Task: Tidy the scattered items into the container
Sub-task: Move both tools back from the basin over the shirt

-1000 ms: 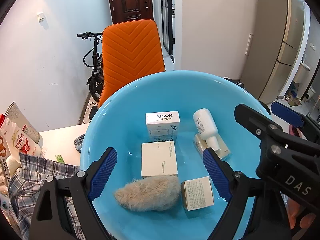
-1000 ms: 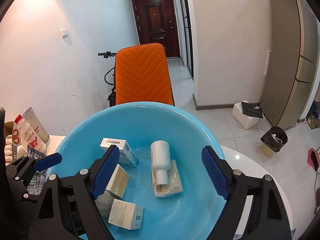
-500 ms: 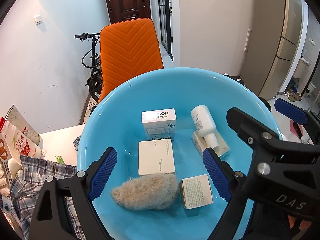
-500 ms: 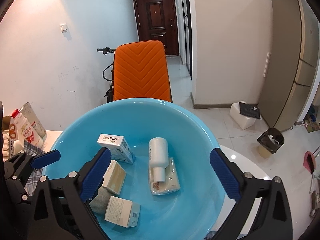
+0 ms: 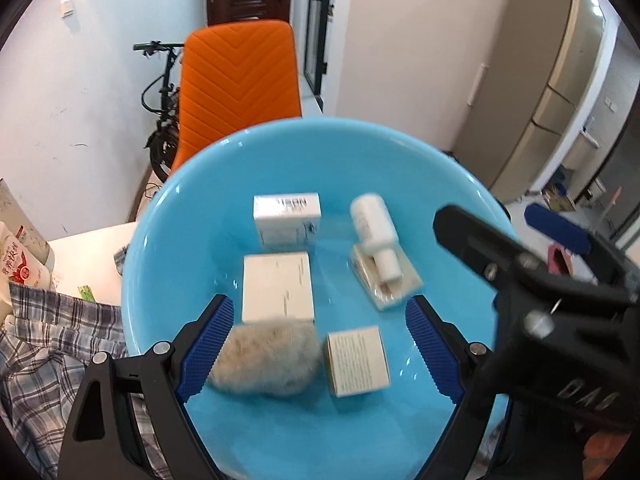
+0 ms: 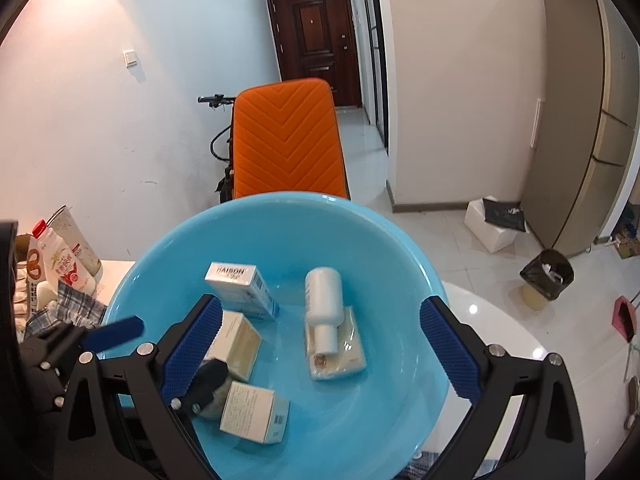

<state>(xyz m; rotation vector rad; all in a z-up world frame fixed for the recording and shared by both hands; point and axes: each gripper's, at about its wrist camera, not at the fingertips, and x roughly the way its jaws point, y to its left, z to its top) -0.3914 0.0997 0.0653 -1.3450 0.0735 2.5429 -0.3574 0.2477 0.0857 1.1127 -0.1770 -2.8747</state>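
A light blue basin holds three white boxes: a lettered one, a flat one and a small one. It also holds a white bottle lying on a wrapped packet, and a beige fuzzy item. My left gripper is open and empty over the near side of the basin. My right gripper is open and empty beside it, also over the basin.
An orange chair stands behind the white table. A checked cloth and milk bottles lie at the left. A bicycle leans on the wall.
The right gripper's jaws have opened wider. Both grippers have risen and drawn back slightly, so the basin sits lower in view. The items in the basin have not moved.
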